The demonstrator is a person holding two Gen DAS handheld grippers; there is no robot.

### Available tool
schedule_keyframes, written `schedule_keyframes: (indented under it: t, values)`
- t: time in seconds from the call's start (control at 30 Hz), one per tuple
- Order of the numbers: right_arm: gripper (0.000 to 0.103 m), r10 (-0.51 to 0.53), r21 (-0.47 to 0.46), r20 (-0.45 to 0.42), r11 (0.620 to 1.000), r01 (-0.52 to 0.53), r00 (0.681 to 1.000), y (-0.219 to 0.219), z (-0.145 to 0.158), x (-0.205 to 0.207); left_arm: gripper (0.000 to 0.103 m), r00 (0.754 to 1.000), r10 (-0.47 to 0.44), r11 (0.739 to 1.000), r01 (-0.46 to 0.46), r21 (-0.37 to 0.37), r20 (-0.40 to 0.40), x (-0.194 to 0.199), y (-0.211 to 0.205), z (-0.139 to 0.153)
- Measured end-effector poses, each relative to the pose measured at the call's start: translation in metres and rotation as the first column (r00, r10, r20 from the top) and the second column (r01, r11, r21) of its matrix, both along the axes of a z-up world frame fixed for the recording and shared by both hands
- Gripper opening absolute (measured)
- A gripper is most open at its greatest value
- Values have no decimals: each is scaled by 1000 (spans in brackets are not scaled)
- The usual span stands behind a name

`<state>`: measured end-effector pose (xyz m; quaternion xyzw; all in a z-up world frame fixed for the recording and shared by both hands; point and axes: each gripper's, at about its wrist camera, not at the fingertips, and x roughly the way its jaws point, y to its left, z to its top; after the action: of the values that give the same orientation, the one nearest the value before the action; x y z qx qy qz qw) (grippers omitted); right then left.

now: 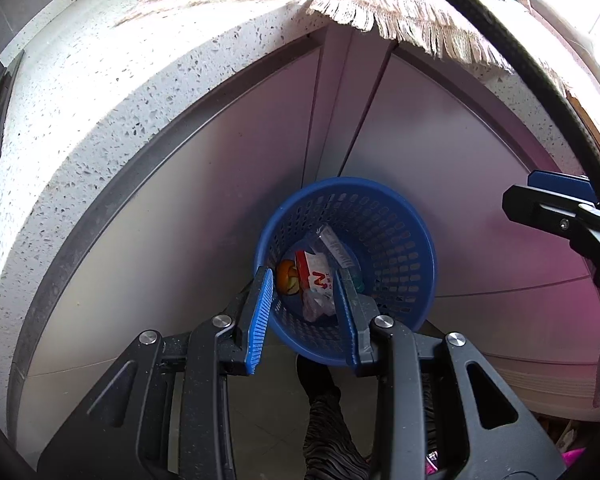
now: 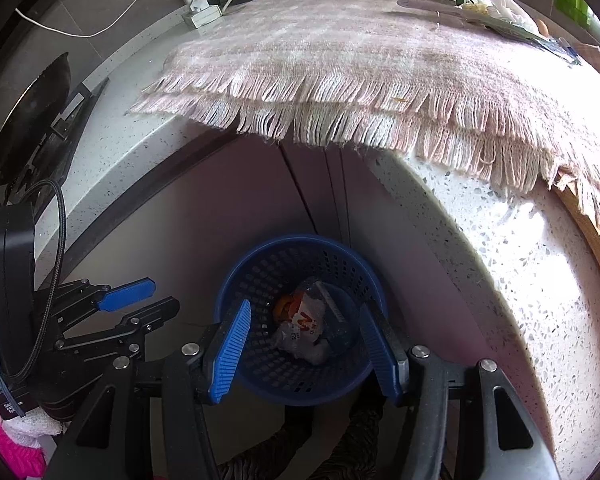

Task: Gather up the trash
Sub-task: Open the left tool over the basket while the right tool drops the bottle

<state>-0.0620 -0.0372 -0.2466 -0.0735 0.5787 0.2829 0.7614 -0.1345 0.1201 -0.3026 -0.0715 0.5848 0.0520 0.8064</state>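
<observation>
Trash lay where we wanted it, inside the blue basket (image 1: 396, 240) that stood on the floor against the pale cabinet doors (image 1: 236, 184), below the speckled counter (image 2: 512, 248) and its fringed cloth (image 2: 340, 64). We judged the step in hand to be the drop itself, at or near its end.

Both grippers pointed steeply down over the basket mouth. Our left gripper (image 1: 305, 312) stood released, its blue pads apart with nothing pressed between them; what showed in the gap lay down in the basket. Our right gripper (image 2: 306, 344) was likewise released and empty, its jaws set wider.

In the basket we saw a white wrapper with red print (image 1: 320, 276), lying roughly flat on the bottom with its red edge toward the cabinet. Its long axis ran from the cabinet side back toward us. A clear plastic packet (image 1: 334, 246) leaned on the wall beside it, its long axis slanting from upper left to lower right in the left wrist view. Smallest was an orange scrap (image 1: 287, 276), tucked at the wrapper's left.

More litter (image 2: 488, 4) sat at the far end of the cloth. The next move, as we judged it, called for lifting clear of the rim, then reaching up there with open jaws.
</observation>
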Motion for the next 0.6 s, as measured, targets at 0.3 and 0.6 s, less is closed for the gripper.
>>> schedule_keyframes:
  t: [0.3, 0.6]
  values:
    - [60, 7, 43, 23, 999, -8, 1000, -8, 27, -4, 31, 999, 8, 1000, -9, 27, 52, -1, 3, 31]
    - [67, -7, 99, 119, 995, -5, 993, -25, 82, -3, 53, 984, 24, 998, -33, 46, 175, 2, 2, 89]
